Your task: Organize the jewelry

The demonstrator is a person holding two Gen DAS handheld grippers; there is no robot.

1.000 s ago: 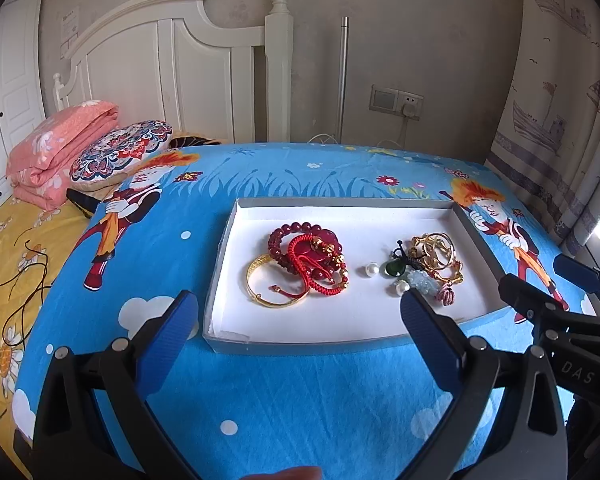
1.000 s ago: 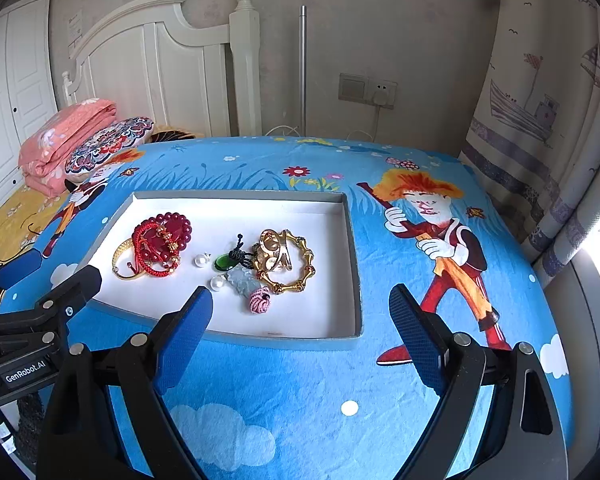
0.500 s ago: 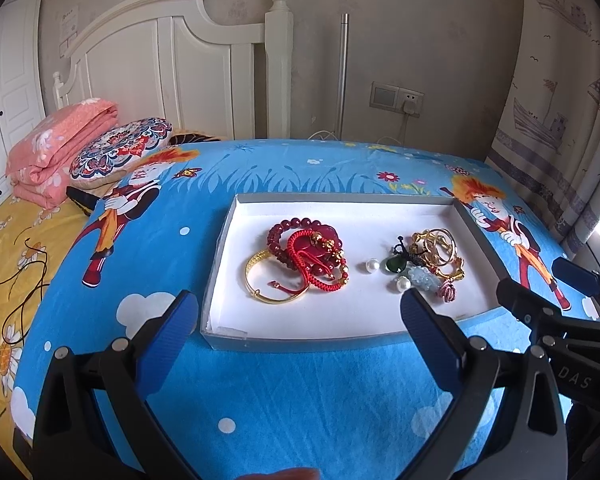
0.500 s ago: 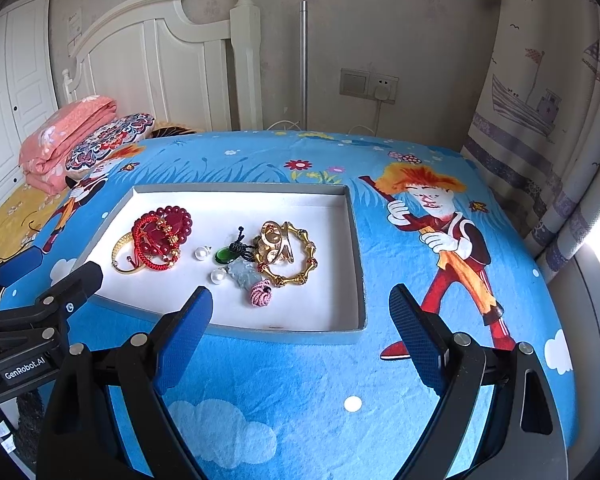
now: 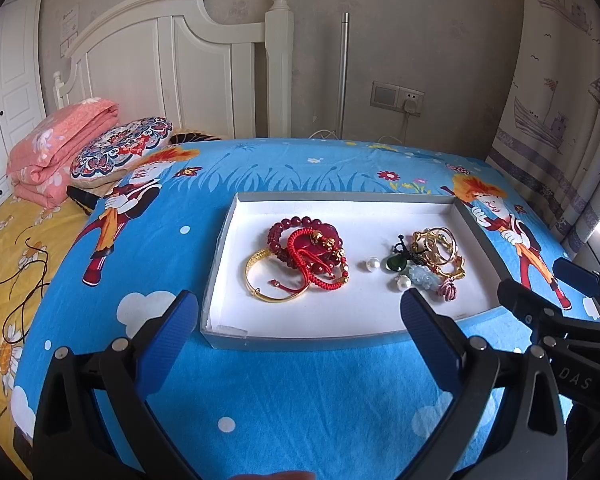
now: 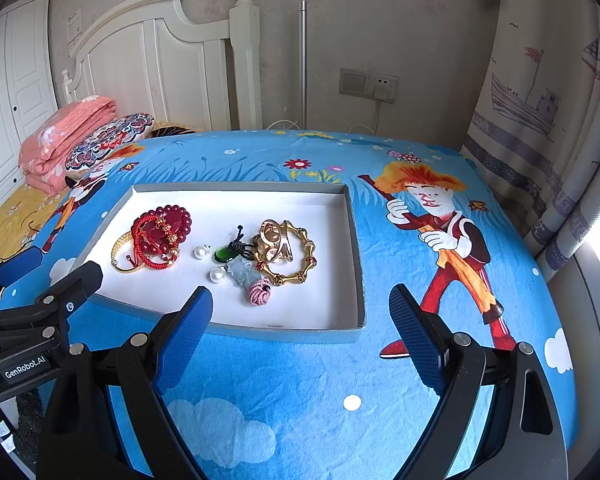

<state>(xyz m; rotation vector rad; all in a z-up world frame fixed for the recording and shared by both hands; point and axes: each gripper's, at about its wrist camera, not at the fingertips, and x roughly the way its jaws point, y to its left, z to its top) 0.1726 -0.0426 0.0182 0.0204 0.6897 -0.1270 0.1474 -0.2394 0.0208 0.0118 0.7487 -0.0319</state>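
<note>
A shallow white tray (image 5: 340, 320) (image 6: 324, 308) with grey walls lies on the blue cartoon bedsheet. On its left side sit a dark red bead bracelet with red cords (image 5: 308, 254) (image 6: 162, 236) and a gold bangle (image 5: 272, 280). On its right side lie gold bracelets (image 5: 440, 250) (image 6: 288, 252), a green pendant (image 5: 396, 263) (image 6: 222, 255), a pale jade charm (image 6: 242, 272), a pink knot (image 6: 259, 294) and two pearls (image 5: 372, 264). My left gripper (image 5: 296, 328) hangs open in front of the tray's near wall. My right gripper (image 6: 300, 320) is open over the tray's near right corner. Both hold nothing.
A white headboard (image 5: 172, 64), folded pink quilt (image 5: 60, 148) and patterned cushion (image 5: 120, 152) are at the back left. A yellow sheet (image 5: 4, 264) lies left. A curtain (image 6: 540, 128) hangs right. A wall socket (image 6: 368, 84) is behind the bed. Blue sheet surrounds the tray.
Both grippers have drawn back slightly and risen, so the tray sits a little farther off in both views. Fingers stay open. The jewelry has not moved.
</note>
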